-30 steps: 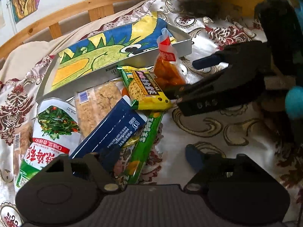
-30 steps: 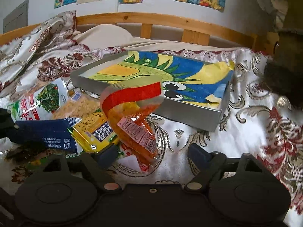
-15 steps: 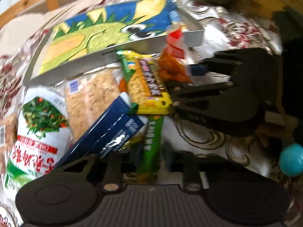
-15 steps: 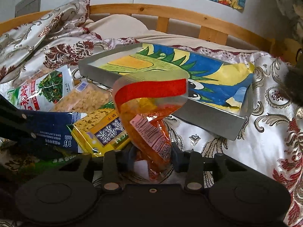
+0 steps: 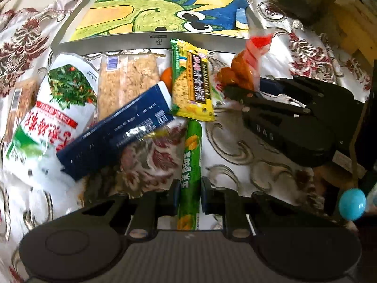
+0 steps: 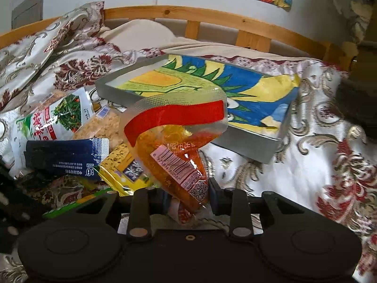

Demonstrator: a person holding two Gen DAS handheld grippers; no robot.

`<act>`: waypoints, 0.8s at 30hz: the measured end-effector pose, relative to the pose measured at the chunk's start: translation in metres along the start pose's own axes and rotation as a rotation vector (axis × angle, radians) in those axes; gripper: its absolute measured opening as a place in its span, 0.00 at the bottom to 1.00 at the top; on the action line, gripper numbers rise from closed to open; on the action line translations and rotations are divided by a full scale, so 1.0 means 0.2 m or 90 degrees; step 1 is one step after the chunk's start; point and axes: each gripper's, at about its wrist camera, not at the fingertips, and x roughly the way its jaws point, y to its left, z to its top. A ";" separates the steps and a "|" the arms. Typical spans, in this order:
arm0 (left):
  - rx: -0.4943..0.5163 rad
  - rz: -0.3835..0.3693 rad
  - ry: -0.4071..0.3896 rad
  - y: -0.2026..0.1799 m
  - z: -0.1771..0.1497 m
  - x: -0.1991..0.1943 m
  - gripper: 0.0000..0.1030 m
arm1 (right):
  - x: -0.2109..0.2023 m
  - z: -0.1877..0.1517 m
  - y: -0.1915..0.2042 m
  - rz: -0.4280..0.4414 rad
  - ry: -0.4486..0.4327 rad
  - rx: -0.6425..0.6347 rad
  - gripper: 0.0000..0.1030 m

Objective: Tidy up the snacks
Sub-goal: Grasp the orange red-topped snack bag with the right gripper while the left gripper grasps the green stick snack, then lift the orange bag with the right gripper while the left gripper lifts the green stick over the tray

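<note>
My left gripper (image 5: 188, 195) is shut on a long green corn-sausage stick (image 5: 190, 155), pinched near its lower end. My right gripper (image 6: 188, 194) has an orange snack pouch (image 6: 174, 151) with a red top band upright between its pads, and its jaws are closing on the pouch. In the left wrist view the right gripper (image 5: 245, 87) shows at the right, pinching the pouch (image 5: 242, 73). A grey tray (image 5: 150, 40) lined with a dinosaur drawing lies behind the snack pile; its wall (image 6: 247, 146) is just beyond the pouch.
On the floral bedcover (image 5: 235, 146) lie a yellow cracker pack (image 5: 192, 82), a dark blue packet (image 5: 117, 129), a clear pack of crumbly bars (image 5: 127, 82) and a white bag with green vegetables (image 5: 54, 108). A wooden bed rail (image 6: 193, 16) runs behind.
Both grippers closed, the left on the green stick, the right on the orange pouch. The left gripper rose and tilted further down; the blue packet now lies off the stick.
</note>
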 end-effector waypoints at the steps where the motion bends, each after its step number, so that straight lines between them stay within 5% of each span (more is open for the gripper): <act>1: -0.003 -0.003 -0.004 -0.01 -0.01 -0.03 0.18 | -0.02 0.00 -0.01 -0.001 -0.004 0.007 0.30; 13: -0.060 -0.046 -0.104 -0.03 0.03 -0.24 0.17 | -0.21 0.05 -0.12 -0.012 -0.107 0.079 0.29; 24: -0.083 -0.048 -0.061 0.05 0.00 -0.37 0.17 | -0.21 0.07 -0.18 -0.030 -0.137 0.112 0.29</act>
